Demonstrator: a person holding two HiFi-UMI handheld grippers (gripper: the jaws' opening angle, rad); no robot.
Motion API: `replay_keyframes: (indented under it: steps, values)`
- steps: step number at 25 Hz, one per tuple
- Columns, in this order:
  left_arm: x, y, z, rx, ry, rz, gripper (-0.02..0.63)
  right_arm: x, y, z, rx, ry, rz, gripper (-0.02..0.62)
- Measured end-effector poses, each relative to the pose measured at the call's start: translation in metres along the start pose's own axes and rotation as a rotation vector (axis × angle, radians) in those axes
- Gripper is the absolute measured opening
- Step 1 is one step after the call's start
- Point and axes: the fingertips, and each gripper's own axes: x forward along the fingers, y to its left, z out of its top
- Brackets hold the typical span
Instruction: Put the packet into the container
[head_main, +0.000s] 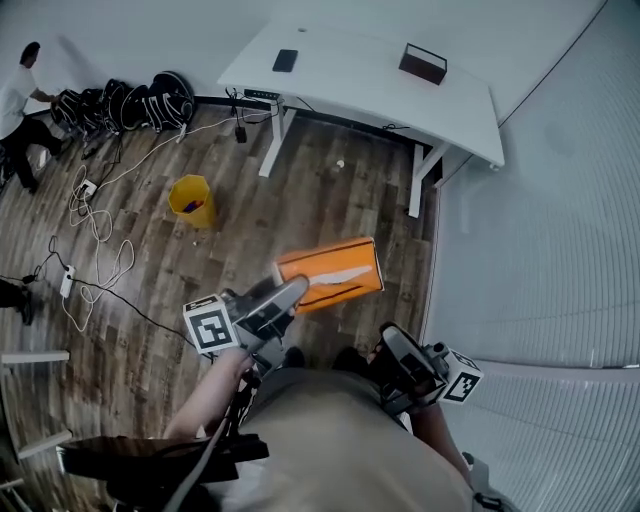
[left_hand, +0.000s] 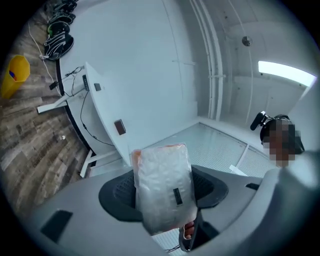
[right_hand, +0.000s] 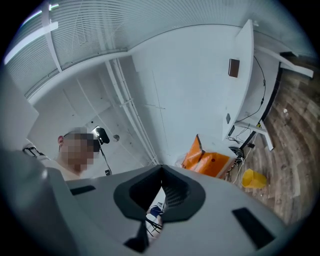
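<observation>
The packet (head_main: 332, 272) is a flat orange pouch with a pale streak, held up in the air over the wooden floor. My left gripper (head_main: 288, 292) is shut on its near end. In the left gripper view the packet (left_hand: 162, 187) stands upright between the jaws, showing its clear frosted side and an orange top edge. The container, a yellow bin (head_main: 192, 200), stands on the floor well to the left and beyond the packet; the yellow bin (left_hand: 15, 72) also shows far left. My right gripper (head_main: 398, 348) hangs near my body, jaws together and nothing in them.
A white desk (head_main: 360, 85) at the back carries a dark phone (head_main: 285, 60) and a brown box (head_main: 423, 63). Cables (head_main: 95, 250) trail over the floor at left, bags (head_main: 130, 100) lie by the wall, and a person (head_main: 18, 110) stands far left. A pale wall runs along the right.
</observation>
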Motion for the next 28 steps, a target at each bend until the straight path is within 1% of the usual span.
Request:
replay_keyframes:
  steps: [5, 8, 11, 16, 19, 22, 25, 26, 28]
  values:
    - [0.033, 0.006, 0.002, -0.004, 0.028, 0.002, 0.262, -0.002, -0.012, 0.029, -0.003, -0.015, -0.022, 0.015]
    - [0.061, 0.009, -0.002, 0.017, 0.023, 0.009, 0.262, -0.012, -0.021, 0.05, -0.007, -0.002, -0.022, 0.015]
    - [0.099, 0.012, -0.004, 0.059, 0.024, 0.035, 0.262, -0.021, -0.03, 0.084, -0.024, 0.028, -0.009, 0.015]
    - [0.172, 0.007, -0.015, 0.131, 0.048, 0.067, 0.262, -0.043, -0.041, 0.154, -0.044, 0.075, 0.018, 0.015]
    - [0.208, 0.008, -0.02, 0.124, 0.022, 0.076, 0.262, -0.06, -0.046, 0.19, -0.04, 0.088, 0.037, 0.015]
    - [0.232, 0.01, -0.023, 0.108, -0.008, 0.099, 0.262, -0.075, -0.047, 0.216, -0.032, 0.099, 0.048, 0.015]
    - [0.261, 0.011, -0.027, 0.11, -0.017, 0.119, 0.262, -0.09, -0.055, 0.25, -0.03, 0.104, 0.051, 0.015]
    - [0.262, 0.007, -0.025, 0.111, -0.014, 0.12, 0.262, -0.09, -0.053, 0.254, -0.034, 0.102, 0.052, 0.015]
    - [0.247, -0.008, -0.018, 0.113, -0.007, 0.12, 0.263, -0.079, -0.036, 0.245, -0.052, 0.095, 0.049, 0.015]
